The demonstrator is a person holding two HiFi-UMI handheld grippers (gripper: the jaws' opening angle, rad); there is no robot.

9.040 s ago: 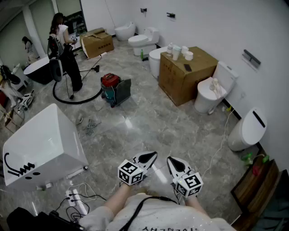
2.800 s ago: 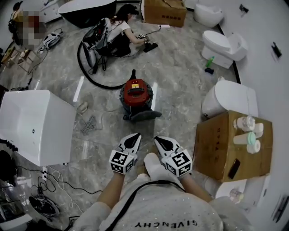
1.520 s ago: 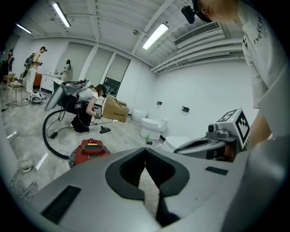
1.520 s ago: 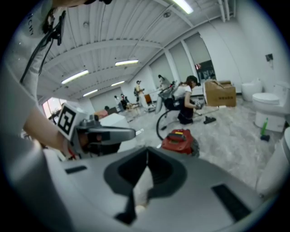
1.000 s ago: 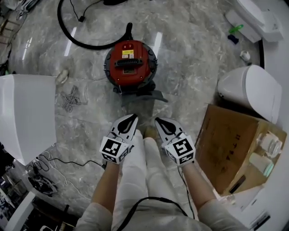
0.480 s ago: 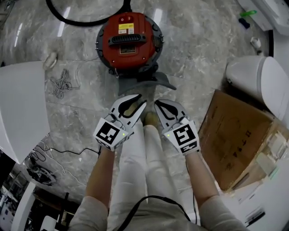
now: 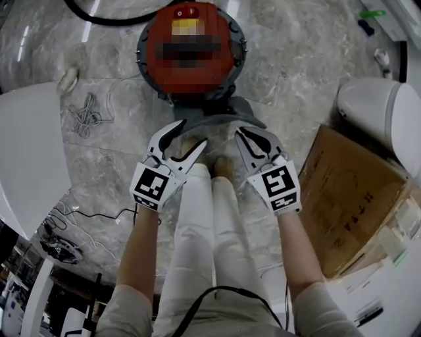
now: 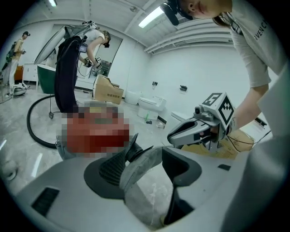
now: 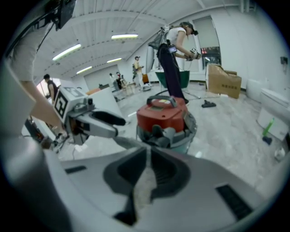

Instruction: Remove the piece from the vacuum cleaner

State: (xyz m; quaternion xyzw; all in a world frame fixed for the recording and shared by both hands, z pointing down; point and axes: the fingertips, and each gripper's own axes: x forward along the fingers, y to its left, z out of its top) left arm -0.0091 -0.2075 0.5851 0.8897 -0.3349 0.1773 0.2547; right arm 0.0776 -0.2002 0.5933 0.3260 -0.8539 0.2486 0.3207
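When checked from the head view, located the red vacuum cleaner (image 7: 191, 49) standing upright on the marble floor (image 7: 296, 66), directly ahead of the person's shoes (image 7: 222, 164). Found its lid in place; could not see inside. Noted the grey piece (image 7: 220, 118) low on the near side of the vacuum cleaner, flaring out toward the shoes. Logged a black hose (image 7: 105, 20) curving away at the far left.

Found the left tool (image 7: 187, 137) at the left edge of the grey piece, with jaws wide apart and just opened further. Confirmed in the left gripper view: no pad pressing on anything, only a pale grey surface in the gap, with a dark end of the piece rising just beyond. Could not establish contact between fingertip and piece. Found the right tool (image 7: 248, 138) at the right edge of the piece, with jaws brought together and nothing between them.

Noted a cardboard box (image 7: 342, 191) to the right, near the right tool, top closed, contents unseen; observed pale items (image 7: 395, 243) on its far corner, too blurred to name. Recorded a white toilet (image 7: 378, 108) beyond the box, a white fixture (image 7: 29, 151) on the left, and a tangle of cord (image 7: 84, 118) on the floor between that fixture and the vacuum cleaner.
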